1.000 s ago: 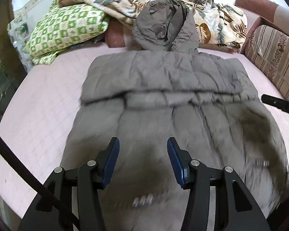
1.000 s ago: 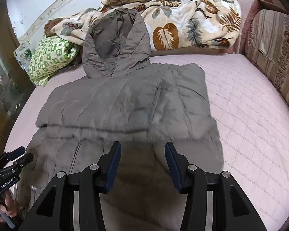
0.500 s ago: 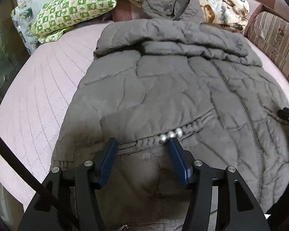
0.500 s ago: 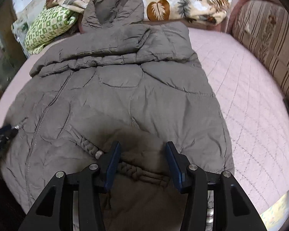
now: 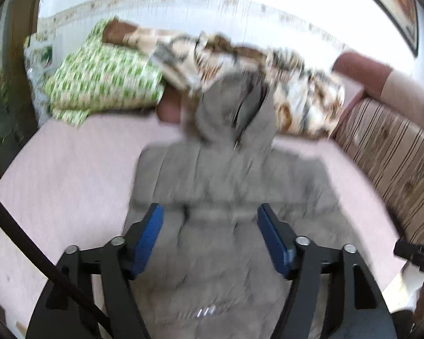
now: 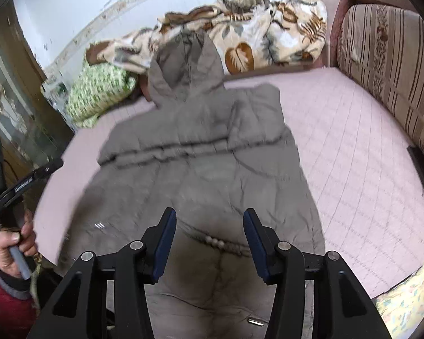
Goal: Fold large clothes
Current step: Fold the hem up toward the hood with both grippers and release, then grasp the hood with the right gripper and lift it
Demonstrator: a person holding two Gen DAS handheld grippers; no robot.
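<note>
On the pink bed (image 6: 353, 152) the grey coat (image 6: 200, 163) lies flat, hood toward the floral blanket (image 6: 268, 31). Left gripper (image 5: 210, 226) hangs above the coat, jaws spreading, nothing between them. Right gripper (image 6: 209, 228) hangs over the coat's hem, jaws apart and empty.

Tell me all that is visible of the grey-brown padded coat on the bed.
The grey-brown padded coat is a quilted, puffy garment with a hood. It lies spread flat on the pink quilted bedcover, hood pointing toward the leaf-patterned blanket and resting against it. A fold runs across its upper body. A gathered seam with pale beads crosses the near part. No gripper touches it.
</note>
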